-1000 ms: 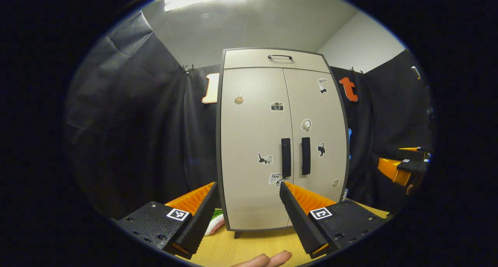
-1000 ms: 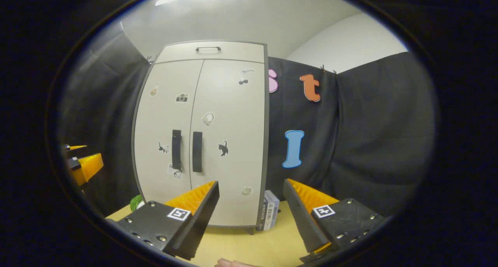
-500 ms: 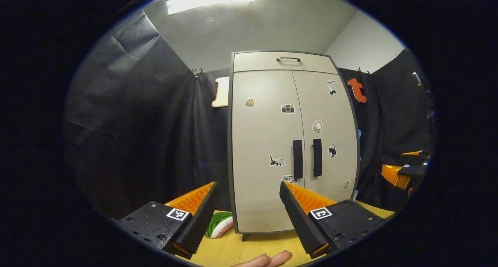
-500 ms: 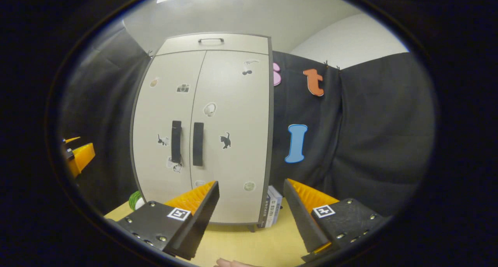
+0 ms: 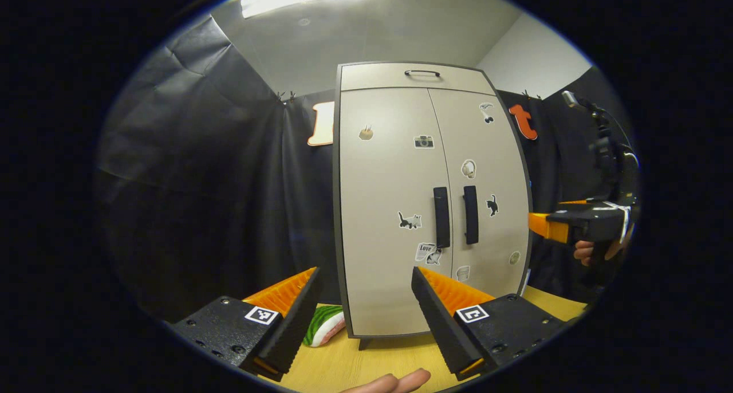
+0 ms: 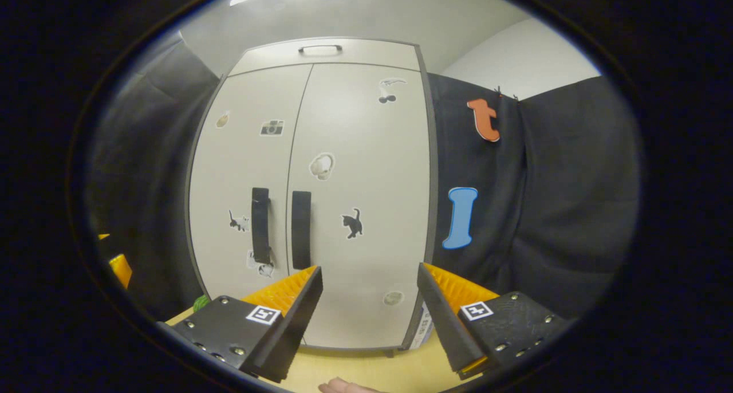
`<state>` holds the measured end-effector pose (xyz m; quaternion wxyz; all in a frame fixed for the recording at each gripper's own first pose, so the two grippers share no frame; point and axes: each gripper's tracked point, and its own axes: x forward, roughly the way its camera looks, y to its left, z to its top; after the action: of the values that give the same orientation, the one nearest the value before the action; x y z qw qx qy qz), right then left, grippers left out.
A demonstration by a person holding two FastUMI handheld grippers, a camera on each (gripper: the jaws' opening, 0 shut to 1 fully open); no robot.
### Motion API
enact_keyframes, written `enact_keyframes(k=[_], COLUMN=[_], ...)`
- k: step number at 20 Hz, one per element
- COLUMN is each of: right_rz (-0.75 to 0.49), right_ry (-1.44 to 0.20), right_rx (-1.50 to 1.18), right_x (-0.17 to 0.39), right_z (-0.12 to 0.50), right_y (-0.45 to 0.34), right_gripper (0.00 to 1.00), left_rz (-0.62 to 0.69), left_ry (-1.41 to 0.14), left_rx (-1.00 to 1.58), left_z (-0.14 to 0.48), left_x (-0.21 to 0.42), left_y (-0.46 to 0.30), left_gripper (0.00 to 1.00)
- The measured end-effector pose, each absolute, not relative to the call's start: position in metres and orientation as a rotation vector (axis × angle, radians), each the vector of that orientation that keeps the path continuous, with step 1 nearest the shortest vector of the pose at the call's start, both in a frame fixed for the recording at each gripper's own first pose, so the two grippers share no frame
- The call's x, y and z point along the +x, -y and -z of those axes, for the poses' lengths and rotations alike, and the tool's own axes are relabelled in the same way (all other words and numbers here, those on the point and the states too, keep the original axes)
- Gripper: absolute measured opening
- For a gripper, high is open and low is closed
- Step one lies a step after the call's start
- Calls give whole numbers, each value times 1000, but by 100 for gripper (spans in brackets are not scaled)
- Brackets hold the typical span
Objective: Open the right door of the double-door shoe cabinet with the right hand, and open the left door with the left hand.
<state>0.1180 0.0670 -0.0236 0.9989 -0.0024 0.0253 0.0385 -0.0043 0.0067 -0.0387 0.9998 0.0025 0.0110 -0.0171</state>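
Note:
The beige shoe cabinet (image 5: 395, 221) (image 6: 343, 169) stands on the table with both doors shut and stickers on them. Two black vertical handles sit side by side at the middle seam: the left door's handle (image 5: 441, 217) (image 6: 260, 224) and the right door's handle (image 5: 471, 214) (image 6: 301, 229). My left gripper (image 5: 364, 275) is open, short of the left door and apart from it. My right gripper (image 6: 369, 272) is open in front of the right door, its handle up and to the left of the left fingertip. In the left gripper view the right gripper (image 5: 558, 227) hangs beside the cabinet's right edge, held by a hand (image 5: 584, 251).
The cabinet rests on a wooden table (image 5: 378, 361) (image 6: 366, 367). A green-and-white striped object (image 5: 323, 324) lies at the cabinet's left foot. A small box (image 6: 424, 324) leans by its right foot. A drawer with a thin handle (image 5: 422, 72) tops the cabinet. Black cloth walls surround it.
Both grippers have come closer to the cabinet, the right one most. The right gripper has risen and moved towards the cabinet's right edge. Both stay open; the doors stay shut.

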Motion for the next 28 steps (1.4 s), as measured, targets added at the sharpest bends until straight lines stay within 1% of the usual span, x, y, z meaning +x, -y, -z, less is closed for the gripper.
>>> enact_keyframes(k=[1,2,3,4,5,6,7,8,10,11,12,13,16,17,18,19,20,22,23,24,25,26,27,28], right_rz=[-81,-96,-112,-133,-160,-192,-219,-251,-275,-274,-243,-212,-184,-165,-164,-163,-148,-153,-157,-159,-154,-141,-136,-137], right_ry=[-57,-65,-70,-76,-84,-84,-88,-100,-115,-117,-116,-114,-138,-125,-116,-108,-115,-154,-121,-132,-117,-120,-112,-117], right_rx=[-2,8,31,56,71,78,76,66,31,20,0,-6,-29,-43,-41,-24,-5,85,133,140,126,89,47,57], right_x=[129,138,148,158,166,174,181,185,191,195,199,205,214,220,222,225,232,237,245,238,240,240,239,242], right_z=[22,20,17,14,13,11,11,15,22,23,25,26,31,31,31,31,37,45,43,40,38,41,40,42], right_y=[-72,-80,-89,-99,-111,-124,-138,-151,-170,-179,-177,-177,-185,-185,-187,-188,-186,-186,-188,-186,-186,-186,-187,-187], right_gripper=[99,94,99,98,94,94,99,99,99,94,94,98,96,89,75,68,49,34,34,30,33,29,33,31], left_rz=[39,38,37,39,36,33,34,31,25,22,20,19,1,-2,-3,-4,-4,1,2,3,5,8,9,12], left_ry=[-23,-18,-15,-18,-19,-19,-18,-19,-17,-13,-5,-2,-4,-6,-8,-10,-12,-16,-16,-15,-11,-9,-8,-5], left_rx=[-1,-7,-9,-3,4,7,8,5,2,3,7,6,6,6,3,-1,-4,-7,-9,-13,-16,-18,-20,-21], left_z=[40,41,42,43,46,47,48,50,53,53,54,54,62,64,66,68,70,74,74,75,74,74,75,75], left_x=[-5,-7,-7,-9,-10,-11,-13,-15,-18,-18,-19,-18,-15,-14,-15,-14,-14,-12,-12,-13,-13,-14,-14,-15], left_y=[-8,-10,-13,-15,-18,-23,-26,-31,-41,-45,-50,-55,-69,-73,-76,-78,-79,-81,-81,-82,-82,-81,-82,-82], left_gripper=[97,98,97,97,98,97,98,97,97,97,97,97,97,97,97,97,97,97,97,98,98,98,97,97])
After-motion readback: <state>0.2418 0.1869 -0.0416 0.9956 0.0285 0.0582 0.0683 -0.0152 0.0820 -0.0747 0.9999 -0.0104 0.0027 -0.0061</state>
